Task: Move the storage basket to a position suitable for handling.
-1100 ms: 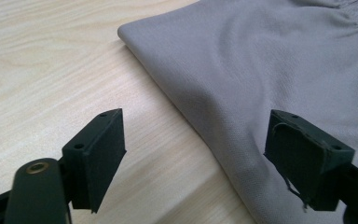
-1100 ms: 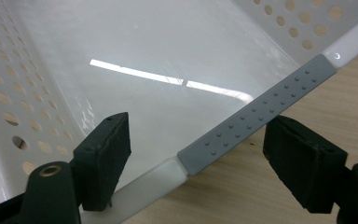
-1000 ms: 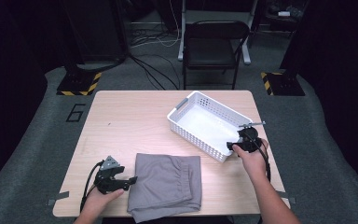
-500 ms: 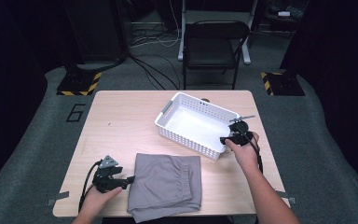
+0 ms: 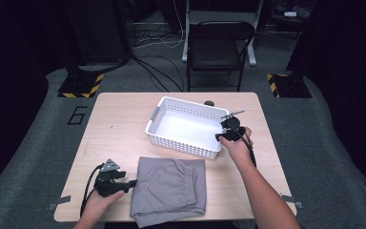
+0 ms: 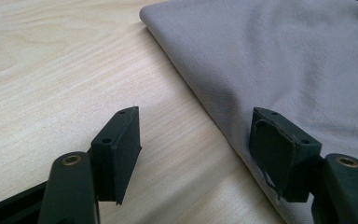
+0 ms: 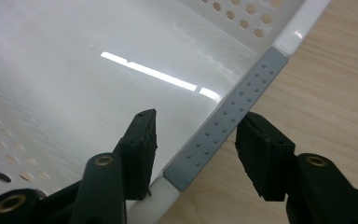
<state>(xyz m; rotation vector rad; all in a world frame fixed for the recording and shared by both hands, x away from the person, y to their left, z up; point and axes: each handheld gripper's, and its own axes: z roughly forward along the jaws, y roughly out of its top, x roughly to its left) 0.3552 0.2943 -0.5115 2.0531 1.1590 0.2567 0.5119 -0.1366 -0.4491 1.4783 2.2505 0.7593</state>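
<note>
**Cloth edge between the left jaws, basket rim between the right**

While the left gripper (image 5: 132,182) sits low on the desk (image 5: 119,124) at the near left, its jaws straddle the left edge of the folded grey shorts (image 5: 169,190). In the left gripper view that edge runs diagonally up and away between the two pads: one pad is over bare wood, the other over the fabric (image 6: 279,70). The jaws have just been narrowing, yet neither pad presses the cloth; they stand open. The garment's long axis runs away from the person, so this hand is plainly the nearer one for it.

Over to the right, the white basket (image 5: 183,147) lies beyond the shorts, angled on the desk. The right gripper (image 5: 221,137) is at its right end, and in the right gripper view the grey dotted handle strip (image 7: 228,123) passes between its jaws. These too have just been closing, but gaps remain on both sides, so no grip yet. One squeeze should likely clamp that rim.
</note>
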